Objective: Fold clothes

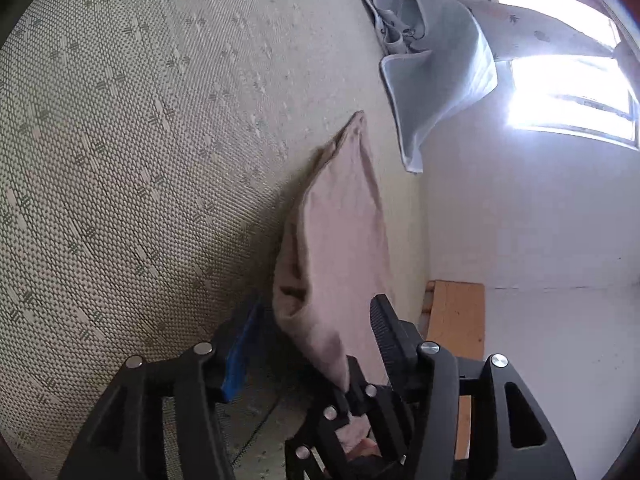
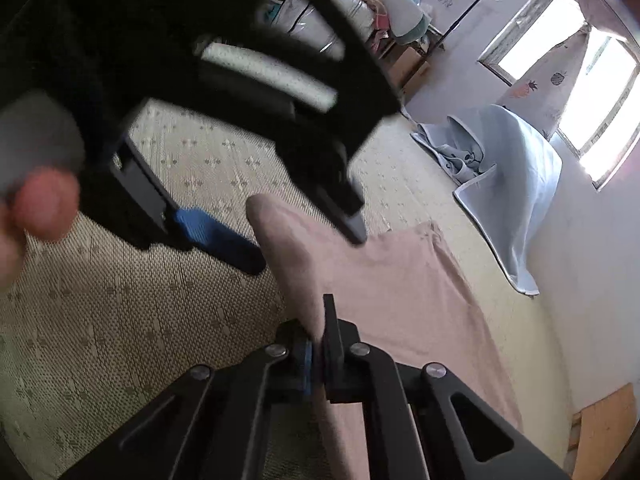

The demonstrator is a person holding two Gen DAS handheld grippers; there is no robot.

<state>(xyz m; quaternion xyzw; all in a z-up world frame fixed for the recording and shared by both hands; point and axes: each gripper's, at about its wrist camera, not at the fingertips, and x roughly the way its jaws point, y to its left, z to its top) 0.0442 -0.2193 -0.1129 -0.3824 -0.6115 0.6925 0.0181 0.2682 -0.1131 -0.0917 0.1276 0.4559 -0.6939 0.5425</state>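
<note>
A dusty-pink garment (image 2: 400,300) lies on a woven bed mat (image 2: 120,320), partly lifted into a fold. My right gripper (image 2: 318,340) is shut on the pink garment's near edge. In the left wrist view the pink garment (image 1: 344,240) hangs up between the fingers of my left gripper (image 1: 312,320), whose jaws stand wide apart around the cloth without pinching it. The left gripper also shows blurred in the right wrist view (image 2: 304,236), above the fold, with its blue pad (image 2: 216,236) near the mat.
A light-blue blanket (image 1: 436,76) lies crumpled at the mat's far side by a white wall, also in the right wrist view (image 2: 512,184). Bright windows (image 2: 592,92), a clothes rack (image 2: 400,8) and a wooden bed frame (image 1: 456,320) are around.
</note>
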